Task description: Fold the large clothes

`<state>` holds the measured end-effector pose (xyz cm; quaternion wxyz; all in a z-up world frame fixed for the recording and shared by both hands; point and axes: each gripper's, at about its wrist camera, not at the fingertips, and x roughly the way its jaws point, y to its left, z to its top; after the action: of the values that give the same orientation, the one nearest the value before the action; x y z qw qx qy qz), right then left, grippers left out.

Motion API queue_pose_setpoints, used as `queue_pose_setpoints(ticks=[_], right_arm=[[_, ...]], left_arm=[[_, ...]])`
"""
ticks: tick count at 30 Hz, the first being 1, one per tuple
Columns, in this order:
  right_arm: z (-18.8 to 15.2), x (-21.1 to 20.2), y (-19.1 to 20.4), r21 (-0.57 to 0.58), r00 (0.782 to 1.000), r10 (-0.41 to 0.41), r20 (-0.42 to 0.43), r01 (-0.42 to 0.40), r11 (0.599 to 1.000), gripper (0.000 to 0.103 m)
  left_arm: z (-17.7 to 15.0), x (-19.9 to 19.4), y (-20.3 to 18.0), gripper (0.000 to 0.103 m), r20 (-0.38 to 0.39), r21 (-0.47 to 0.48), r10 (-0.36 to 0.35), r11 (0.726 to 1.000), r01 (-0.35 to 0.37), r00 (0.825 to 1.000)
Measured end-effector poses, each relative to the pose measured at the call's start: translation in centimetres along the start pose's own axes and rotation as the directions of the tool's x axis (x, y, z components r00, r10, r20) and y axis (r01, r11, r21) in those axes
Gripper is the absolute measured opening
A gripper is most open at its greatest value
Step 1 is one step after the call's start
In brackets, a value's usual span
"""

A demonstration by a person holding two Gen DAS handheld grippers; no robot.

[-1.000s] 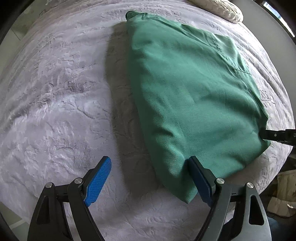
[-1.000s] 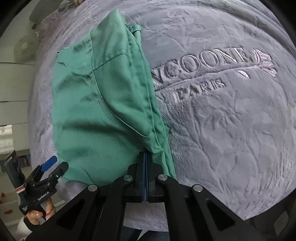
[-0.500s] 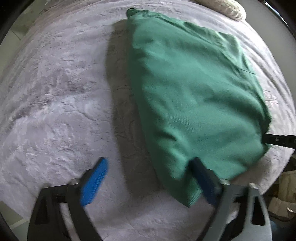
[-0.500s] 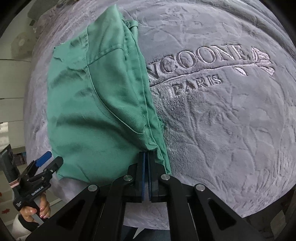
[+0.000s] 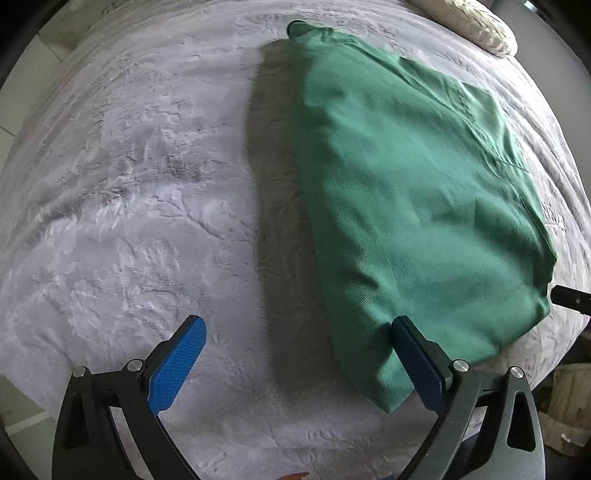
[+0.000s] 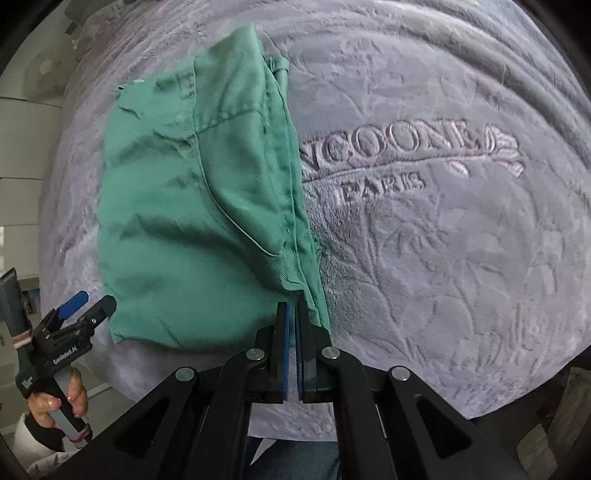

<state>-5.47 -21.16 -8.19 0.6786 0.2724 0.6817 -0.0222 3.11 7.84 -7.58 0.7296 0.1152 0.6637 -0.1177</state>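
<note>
The right gripper (image 6: pixel 291 314) pinches the near corner of a folded green garment (image 6: pixel 192 206). The left gripper (image 5: pixel 295 354), spread wide, has one finger (image 5: pixel 417 358) touching its other near corner. It lies on a grey blanket (image 5: pixel 129 184).

Grey embossed plush blanket (image 6: pixel 461 240) covering bed; cream pillow (image 5: pixel 476 26) at far edge.

blanket (image 6: pixel 461 258) embossed "NCOONE", "PARIS"; left gripper (image 6: pixel 79 308) "GenRobot.AI"

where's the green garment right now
The green garment lies folded on the grey blanket, left of the PARIS lettering in the right wrist view, its near corner pinched in the right gripper.
</note>
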Motion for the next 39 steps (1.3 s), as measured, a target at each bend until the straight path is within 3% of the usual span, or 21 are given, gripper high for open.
queue_pose_setpoints(ticks=[9,10,13,18,20,26,39], right_arm=[[2.2,-2.6,1.8,-0.022,0.996,-0.048,0.071,0.050,0.999,0.007],[2.4,-2.8,2.2,-0.031,0.995,-0.057,0.081,0.059,0.998,0.017],[2.9,-3.7,3.4,-0.065,0.990,-0.086,0.113,0.094,0.993,0.064],[3.4,-5.0,4.9,-0.103,0.982,-0.118,0.148,0.134,0.986,0.066],[3.5,-5.2,5.2,-0.103,0.982,-0.118,0.147,0.134,0.986,0.077],[3.4,-6.0,6.1,-0.108,0.968,-0.168,0.186,0.190,0.976,0.085],[3.6,-7.0,6.7,-0.102,0.941,-0.238,0.241,0.269,0.958,0.089]], left_arm=[[2.9,-2.9,1.2,0.101,0.016,-0.048,0.004,0.999,-0.003,1.000],[3.2,-3.3,1.2,0.101,0.024,-0.047,0.007,0.999,-0.006,1.000],[3.4,-4.7,0.2,0.101,0.070,-0.046,0.021,0.999,-0.018,0.997],[3.9,-6.1,-1.0,0.101,0.118,-0.043,0.059,0.998,-0.055,0.991],[4.2,-6.4,-1.1,0.101,0.121,-0.049,0.065,0.997,-0.060,0.991],[4.4,-7.1,-2.0,0.101,0.128,-0.035,0.076,0.997,-0.072,0.989],[4.5,-8.2,-4.1,0.101,0.138,0.002,0.096,0.995,-0.097,0.986]])
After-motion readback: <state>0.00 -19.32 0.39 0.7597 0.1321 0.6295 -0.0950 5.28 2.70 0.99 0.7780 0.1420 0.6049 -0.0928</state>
